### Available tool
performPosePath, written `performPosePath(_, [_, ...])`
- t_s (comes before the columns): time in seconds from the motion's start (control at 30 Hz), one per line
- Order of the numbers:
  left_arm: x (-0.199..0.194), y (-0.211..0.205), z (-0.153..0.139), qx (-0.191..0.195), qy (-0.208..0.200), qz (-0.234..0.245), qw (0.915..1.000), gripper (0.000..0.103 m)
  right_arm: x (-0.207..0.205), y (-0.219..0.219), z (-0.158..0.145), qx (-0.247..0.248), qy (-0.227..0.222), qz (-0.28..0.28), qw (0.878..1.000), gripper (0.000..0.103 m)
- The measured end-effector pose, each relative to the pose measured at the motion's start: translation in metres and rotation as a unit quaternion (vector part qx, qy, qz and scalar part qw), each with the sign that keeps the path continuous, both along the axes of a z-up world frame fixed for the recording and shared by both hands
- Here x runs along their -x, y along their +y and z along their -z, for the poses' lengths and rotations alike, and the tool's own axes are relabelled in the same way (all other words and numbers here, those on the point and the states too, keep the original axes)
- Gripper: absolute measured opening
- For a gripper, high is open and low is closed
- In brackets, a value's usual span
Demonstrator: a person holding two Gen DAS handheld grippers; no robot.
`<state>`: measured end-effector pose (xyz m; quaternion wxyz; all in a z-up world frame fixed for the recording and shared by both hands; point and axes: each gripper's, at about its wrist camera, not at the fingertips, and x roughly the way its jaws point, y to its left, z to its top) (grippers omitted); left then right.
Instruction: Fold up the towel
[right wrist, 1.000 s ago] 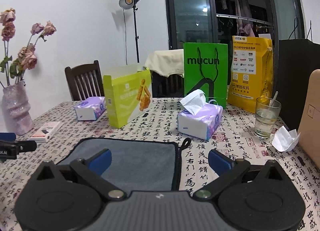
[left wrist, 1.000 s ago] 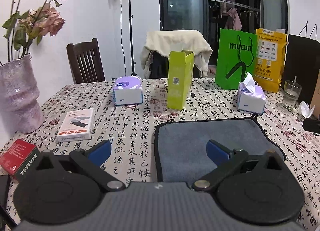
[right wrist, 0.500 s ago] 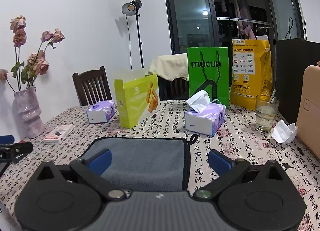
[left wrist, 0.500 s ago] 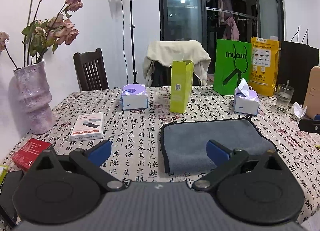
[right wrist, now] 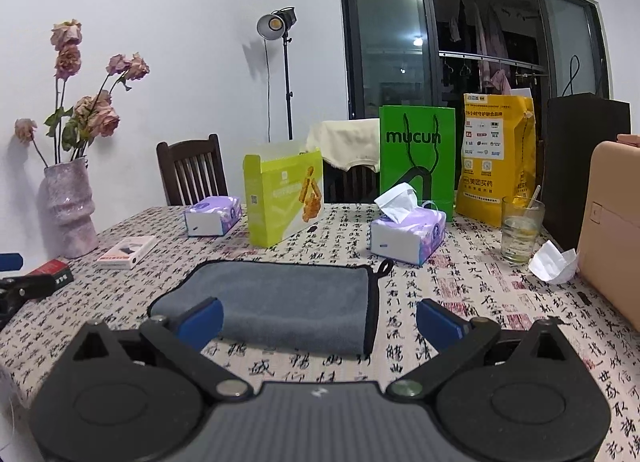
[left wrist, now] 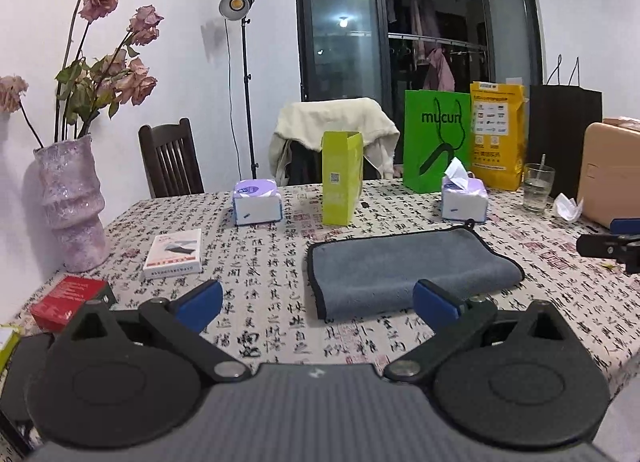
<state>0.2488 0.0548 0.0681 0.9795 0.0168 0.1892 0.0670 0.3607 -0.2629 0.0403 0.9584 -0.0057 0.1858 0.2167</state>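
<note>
Two grippers we hold with jaws spread wide, gripping nothing: ahead of the left gripper (left wrist: 316, 300), the folded grey towel (left wrist: 404, 268) lies flat on the tabletop (left wrist: 260, 262) toward its right jaw; the right gripper (right wrist: 318, 320) sees it toward its left jaw.

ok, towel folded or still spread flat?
Folded. The towel lies doubled on the table: rounded fold along its left edge, trimmed edges stacked on the right.
</note>
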Motion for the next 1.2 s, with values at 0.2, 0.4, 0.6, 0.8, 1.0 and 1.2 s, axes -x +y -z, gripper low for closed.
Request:
performPosePath(0.2, [0.015,-0.006,0.015,-0.007,-0.002,-0.005,1.0000,0.103,0.015,-0.005,0.012,0.010,-0.007,0.005,1.000,0.103])
performPosePath(0.4, [0.036,-0.014,0.024,-0.006,-0.018,0.016,0.9997,0.103,0.032,-0.009,0.023,0.007,-0.008,0.001,1.000,0.103])
performPosePath(0.6, [0.048,-0.025,0.031,-0.025,-0.024,0.012,0.9993,0.103,0.051,-0.010,0.033,0.011,-0.012,-0.004,1.000,0.103])
performPosePath(0.8, [0.057,-0.029,0.032,-0.023,-0.030,0.020,0.9991,0.103,0.066,-0.010,0.043,0.002,-0.001,-0.011,1.000,0.103])
performPosePath(1.0, [0.071,-0.027,0.040,-0.017,-0.034,0.004,0.9993,0.103,0.081,-0.011,0.054,-0.006,0.009,-0.010,1.000,0.103])
performPosePath(1.2, [0.088,-0.029,0.041,-0.031,-0.044,0.001,0.9985,0.103,0.097,-0.009,0.054,-0.016,-0.002,-0.017,1.000,0.103])
